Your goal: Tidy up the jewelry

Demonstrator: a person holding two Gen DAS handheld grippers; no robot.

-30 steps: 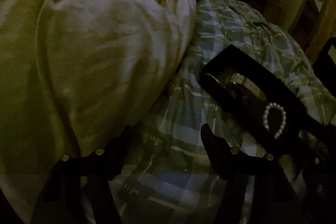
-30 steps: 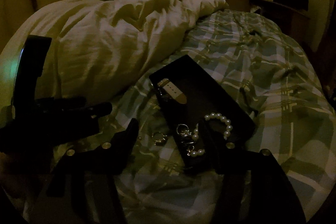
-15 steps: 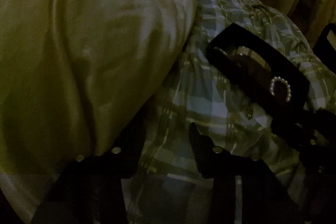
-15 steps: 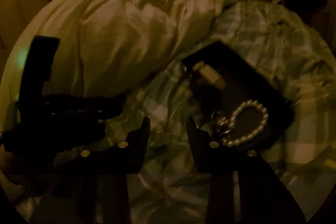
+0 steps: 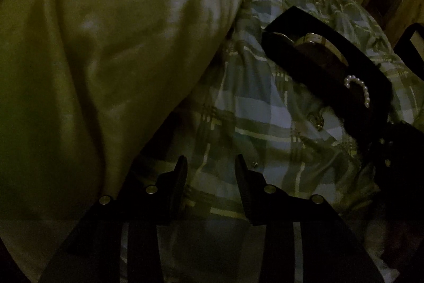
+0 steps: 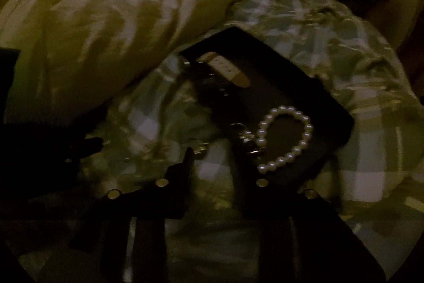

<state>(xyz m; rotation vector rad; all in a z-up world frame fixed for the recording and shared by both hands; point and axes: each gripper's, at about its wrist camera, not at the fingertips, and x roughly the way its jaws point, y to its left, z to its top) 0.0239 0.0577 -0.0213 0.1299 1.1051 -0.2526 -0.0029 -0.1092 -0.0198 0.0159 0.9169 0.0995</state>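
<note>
Change: both grippers are sinking nearer the plaid bedspread (image 5: 254, 118), jaws just narrowing.
Left gripper (image 5: 210, 163): hovering narrowed, gripping nothing.
Right gripper (image 6: 212, 158): narrowed further, nothing visibly between; dim.
Pearl bracelet (image 6: 287, 137): lying on the black tray (image 6: 278, 86), beside a white watch strap (image 6: 228, 68).

Too dim here: no lettering, label, brand or number can be read on anything in sight.
</note>
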